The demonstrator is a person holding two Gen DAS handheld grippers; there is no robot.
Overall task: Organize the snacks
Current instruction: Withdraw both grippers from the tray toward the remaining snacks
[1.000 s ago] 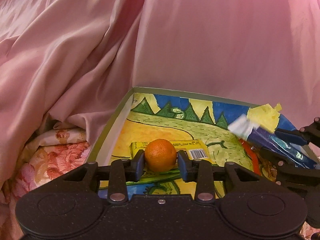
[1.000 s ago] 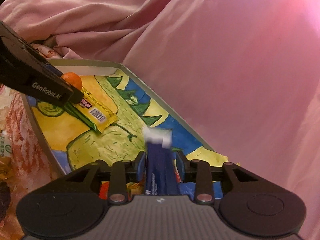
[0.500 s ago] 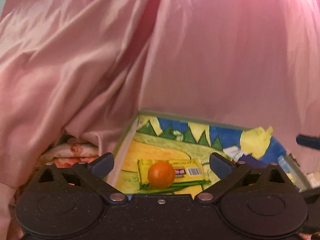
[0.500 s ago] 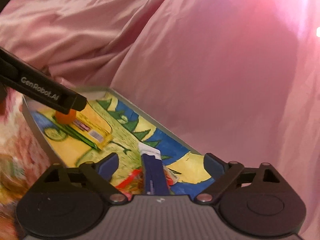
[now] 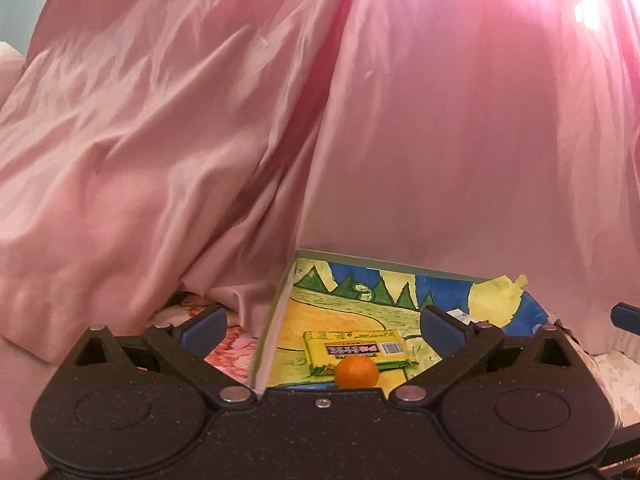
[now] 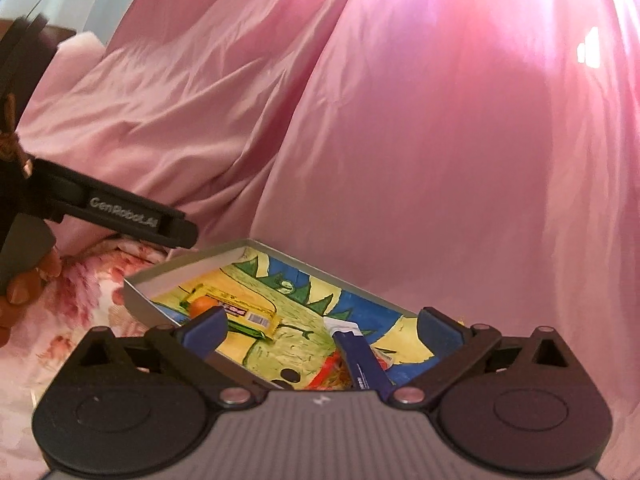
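While pink satin bedding (image 5: 440,140) rose behind, a painted tray (image 6: 184,272) held a yellow snack packet (image 5: 352,344), a blue wrapper (image 6: 360,360) and an orange (image 5: 356,372); left gripper (image 5: 320,326) and right gripper (image 6: 320,326) fingers were spread wide, released.

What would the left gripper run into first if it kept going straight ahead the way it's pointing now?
Probably the pink sheet draped up behind the painted tray. The open left gripper seems to point above the orange and yellow snack pack lying low in the tray, though depth is hard to judge.
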